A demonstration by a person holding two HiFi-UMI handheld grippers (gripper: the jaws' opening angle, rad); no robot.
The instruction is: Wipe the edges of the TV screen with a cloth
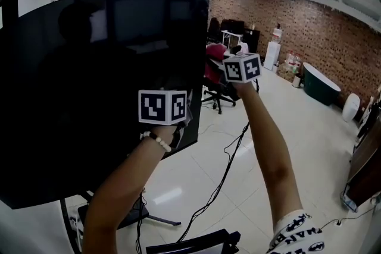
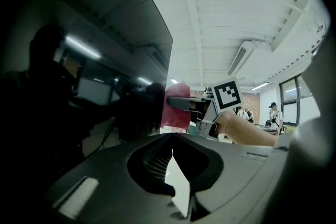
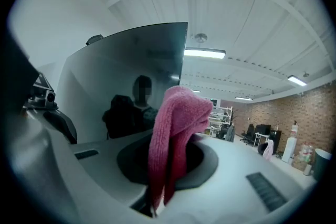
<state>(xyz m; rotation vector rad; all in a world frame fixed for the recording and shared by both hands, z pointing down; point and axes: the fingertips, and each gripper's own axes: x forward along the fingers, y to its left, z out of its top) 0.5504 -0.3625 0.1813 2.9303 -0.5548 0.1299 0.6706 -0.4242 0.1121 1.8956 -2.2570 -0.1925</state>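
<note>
The big dark TV screen [image 1: 89, 98] fills the left part of the head view and stands on a black stand [image 1: 149, 217] on the pale tile floor [image 1: 315, 146]. Its glass reflects the ceiling lights and a dark figure.

The left gripper [image 1: 169, 109] is held in front of the TV screen, near its right edge and in the lower half. The wrist behind it wears a bead bracelet [image 1: 156, 141]. In the left gripper view its two jaws are pressed together along a thin line, and nothing is between them.

Higher on the same right edge of the TV screen is the pink cloth [image 3: 176, 134]. It is folded over and rises out of the right gripper [image 3: 157, 202], whose jaws are clenched on its lower end. In the left gripper view the cloth lies against the edge of the TV screen, with the right gripper just to the right of it.

To the right of the TV screen a black cable [image 1: 220, 181] runs over the floor. Farther right a brick wall [image 1: 333, 33] closes the room.
</note>
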